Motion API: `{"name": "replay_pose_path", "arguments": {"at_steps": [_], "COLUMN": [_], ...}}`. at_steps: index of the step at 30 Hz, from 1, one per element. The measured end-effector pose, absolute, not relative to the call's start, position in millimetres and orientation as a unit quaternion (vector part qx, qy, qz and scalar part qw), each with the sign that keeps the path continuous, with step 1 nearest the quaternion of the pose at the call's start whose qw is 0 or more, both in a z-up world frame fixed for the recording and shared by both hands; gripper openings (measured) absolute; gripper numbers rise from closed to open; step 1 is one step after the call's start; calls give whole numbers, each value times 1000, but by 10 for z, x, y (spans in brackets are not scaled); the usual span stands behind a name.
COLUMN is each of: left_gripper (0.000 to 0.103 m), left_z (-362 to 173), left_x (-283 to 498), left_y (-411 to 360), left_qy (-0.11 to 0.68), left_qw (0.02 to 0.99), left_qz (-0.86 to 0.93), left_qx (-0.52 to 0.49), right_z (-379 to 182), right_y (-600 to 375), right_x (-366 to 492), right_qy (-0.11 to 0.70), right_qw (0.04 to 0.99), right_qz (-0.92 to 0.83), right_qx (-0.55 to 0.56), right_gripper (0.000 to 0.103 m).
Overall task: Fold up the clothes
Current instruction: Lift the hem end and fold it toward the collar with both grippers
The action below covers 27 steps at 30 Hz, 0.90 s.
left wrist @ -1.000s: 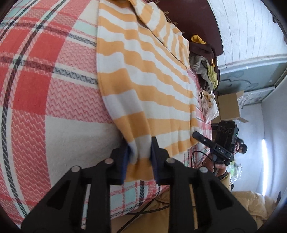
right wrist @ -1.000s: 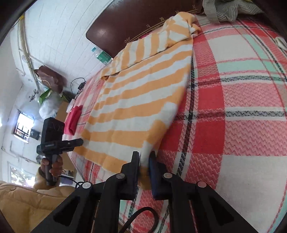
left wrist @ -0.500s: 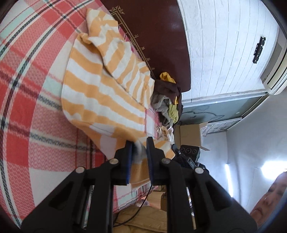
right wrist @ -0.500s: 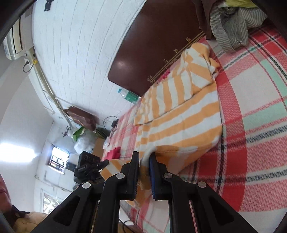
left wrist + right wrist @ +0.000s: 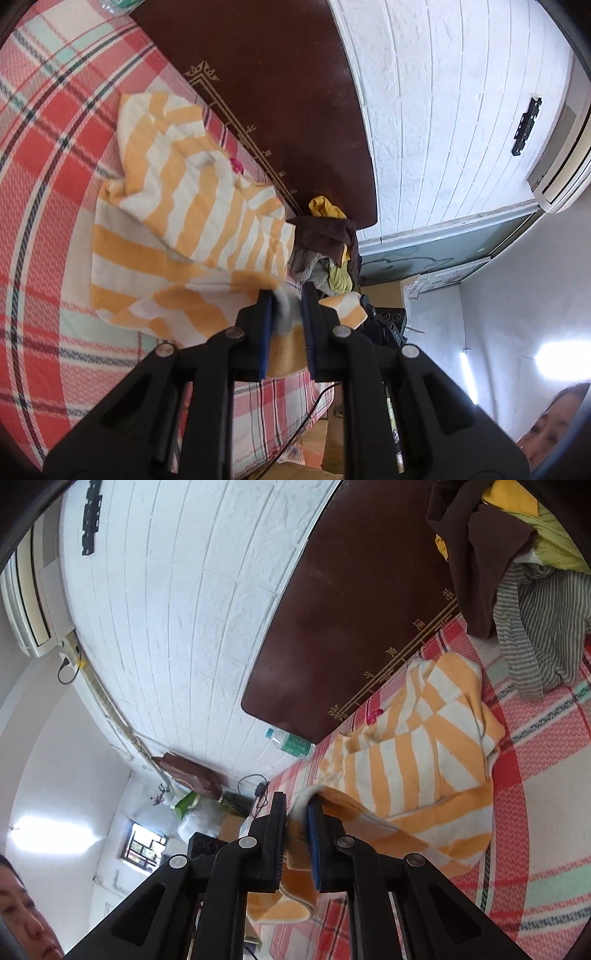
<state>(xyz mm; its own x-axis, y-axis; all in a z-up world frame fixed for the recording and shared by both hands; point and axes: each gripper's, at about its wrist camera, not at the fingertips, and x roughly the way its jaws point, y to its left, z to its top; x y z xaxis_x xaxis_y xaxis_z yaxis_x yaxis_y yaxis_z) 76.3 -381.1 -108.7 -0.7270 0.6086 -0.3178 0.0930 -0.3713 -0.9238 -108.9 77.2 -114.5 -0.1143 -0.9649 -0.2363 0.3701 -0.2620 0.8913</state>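
The plaid bedspread [image 5: 40,206] runs up to a dark headboard [image 5: 288,92] at the far end, and the orange-and-white striped shirt [image 5: 177,221] lies on it with its long axis toward that headboard, collar end far and hem lifted off the bed at the near end. A pile of clothes [image 5: 524,602] sits far right beside the shirt, with open plaid on the shirt's left and near sides. The left gripper [image 5: 286,317] and right gripper [image 5: 295,827] each have their jaws pinched narrow on a hem corner.
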Motion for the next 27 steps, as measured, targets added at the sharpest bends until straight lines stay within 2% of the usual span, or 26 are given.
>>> {"name": "replay_pose_path", "arguments": {"at_steps": [10,24,27], "left_gripper": [17,17,17], "left_z": [-1061,-1667,-1767], "left_x": [152,-441,-474], "left_y": [-4154,-4540,-4573], "left_qy": [-532,-563,-565], "left_qw": [131,70,66], "left_qz": [768,733,730], "left_qx": [-330,-375,-380], "right_z": [-1209,-1834,-1896], "right_y": [439,56,8], "right_x": [-1737,-2503,-2574], "right_qy": [-350,-354,-355], "right_qw": [470,391,387], "right_qz": [-668,-663,-661], "right_qx": [458,532,536], "right_gripper": [10,15,18]}}
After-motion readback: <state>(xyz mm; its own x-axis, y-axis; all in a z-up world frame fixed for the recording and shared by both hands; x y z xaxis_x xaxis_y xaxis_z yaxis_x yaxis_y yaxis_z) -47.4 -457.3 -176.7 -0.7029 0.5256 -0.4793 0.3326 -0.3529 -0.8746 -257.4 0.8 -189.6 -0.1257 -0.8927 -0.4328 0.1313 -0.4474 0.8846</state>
